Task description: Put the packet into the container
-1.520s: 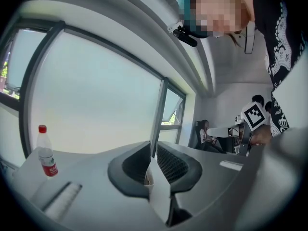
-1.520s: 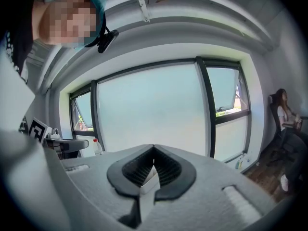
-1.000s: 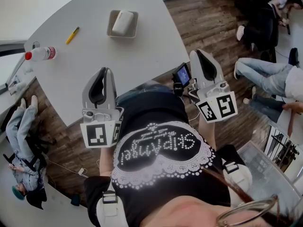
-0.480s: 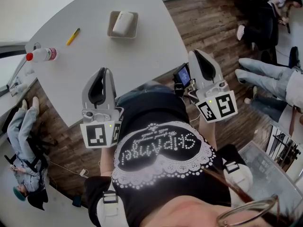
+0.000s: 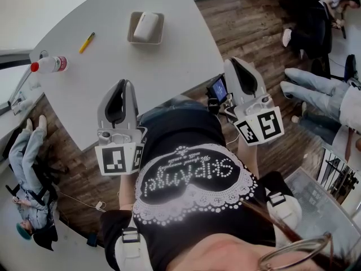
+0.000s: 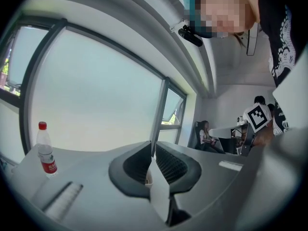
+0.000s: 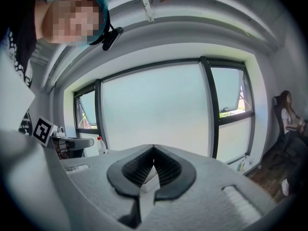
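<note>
A white packet [image 5: 146, 26] lies inside the shallow beige container [image 5: 162, 29] near the far edge of the grey table [image 5: 113, 95]. My left gripper [image 5: 122, 84] hovers over the table's near edge, well short of the container, its jaws shut and empty. My right gripper [image 5: 233, 62] is held off the table's right edge over the wooden floor, jaws also shut with nothing between them. In the left gripper view the left gripper [image 6: 152, 147] shows its dark pads pressed together. The right gripper [image 7: 153, 149] shows the same in the right gripper view.
A water bottle with a red cap [image 5: 49, 65] lies at the table's left end, and a yellow pen [image 5: 86, 42] sits left of the container. People sit around: legs at the right [image 5: 316, 86], another person at the lower left [image 5: 25, 151]. Large windows stand beyond the table.
Both grippers have stayed where they were, still shut. Only a seated person's legs at the right have shifted.
</note>
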Tool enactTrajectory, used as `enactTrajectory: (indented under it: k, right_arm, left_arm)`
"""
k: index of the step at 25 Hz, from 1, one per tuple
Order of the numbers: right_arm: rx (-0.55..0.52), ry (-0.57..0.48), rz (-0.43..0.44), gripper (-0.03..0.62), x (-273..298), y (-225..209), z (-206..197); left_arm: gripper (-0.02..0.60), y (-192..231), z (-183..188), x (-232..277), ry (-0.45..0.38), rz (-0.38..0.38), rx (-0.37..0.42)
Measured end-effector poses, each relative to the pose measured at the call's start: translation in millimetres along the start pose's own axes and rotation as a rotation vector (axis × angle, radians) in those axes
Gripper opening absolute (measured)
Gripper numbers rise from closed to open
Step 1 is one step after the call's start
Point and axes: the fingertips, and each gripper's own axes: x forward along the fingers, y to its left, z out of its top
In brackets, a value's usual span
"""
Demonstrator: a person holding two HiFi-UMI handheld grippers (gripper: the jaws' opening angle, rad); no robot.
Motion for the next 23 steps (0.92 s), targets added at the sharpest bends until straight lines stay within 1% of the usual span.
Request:
enactTrajectory:
  k: [23]
  right_arm:
    - [-0.006,0.007,0.006,0.002,1.7,-0.3,-1.8]
  left_arm:
    - [0.025,4.1,-3.3,0.1,0.010,0.017,-0.017]
